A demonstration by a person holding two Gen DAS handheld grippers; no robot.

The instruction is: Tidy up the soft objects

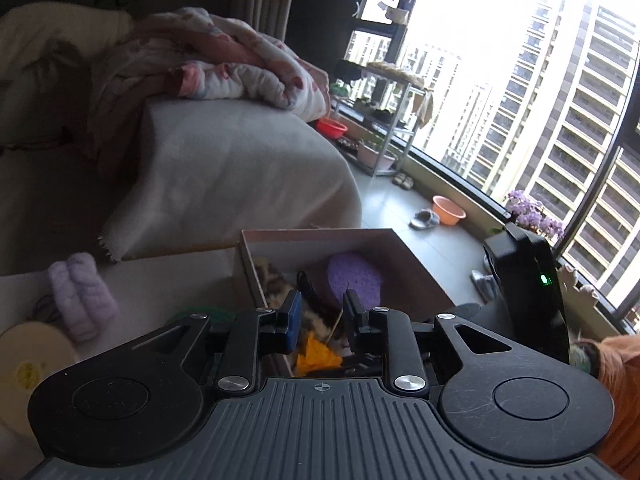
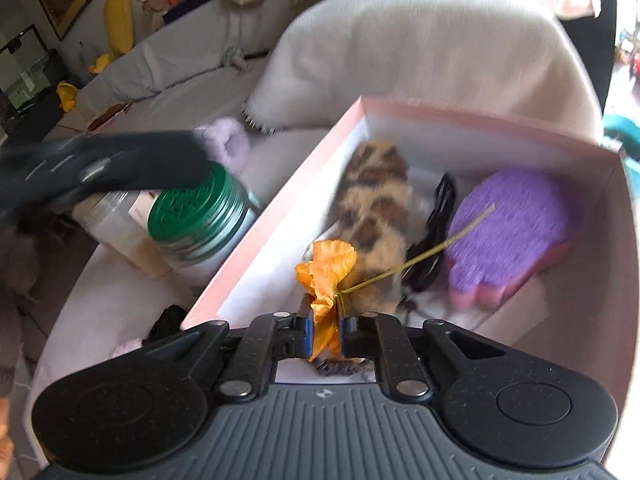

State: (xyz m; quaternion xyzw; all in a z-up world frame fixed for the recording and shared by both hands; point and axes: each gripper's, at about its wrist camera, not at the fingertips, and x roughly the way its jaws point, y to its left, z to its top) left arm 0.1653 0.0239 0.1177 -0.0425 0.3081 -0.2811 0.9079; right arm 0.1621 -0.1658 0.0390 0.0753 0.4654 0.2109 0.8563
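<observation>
Right gripper (image 2: 325, 322) is closest to the lens: fingers pinched on an orange fabric flower (image 2: 328, 272), petals bunched between the blue pads, green stem (image 2: 420, 258) angled up-right across the box contents. Flower sits just over the near end of the pink box (image 2: 280, 216), white inside.

Inside the box: a spotted tan-brown furry piece (image 2: 372, 208) along the left wall, a black item (image 2: 436, 232) beside it (can't tell what it is), and a purple paw-shaped sponge with pink underside (image 2: 516, 232) at right, stem tip lying over it.

Left gripper (image 1: 320, 316) has its fingers spread, nothing between them, hovering above the box (image 1: 408, 264); orange flower (image 1: 316, 356) and purple sponge (image 1: 354, 276) visible past the tips.

Outside the box, left side: green-lidded jar (image 2: 196, 212) just beside the box wall, and a lilac fluffy item (image 1: 82, 296) on the pale surface farther left. Grey-draped sofa arm (image 1: 240, 168) behind the box, floral blanket (image 1: 208, 60) on top.
</observation>
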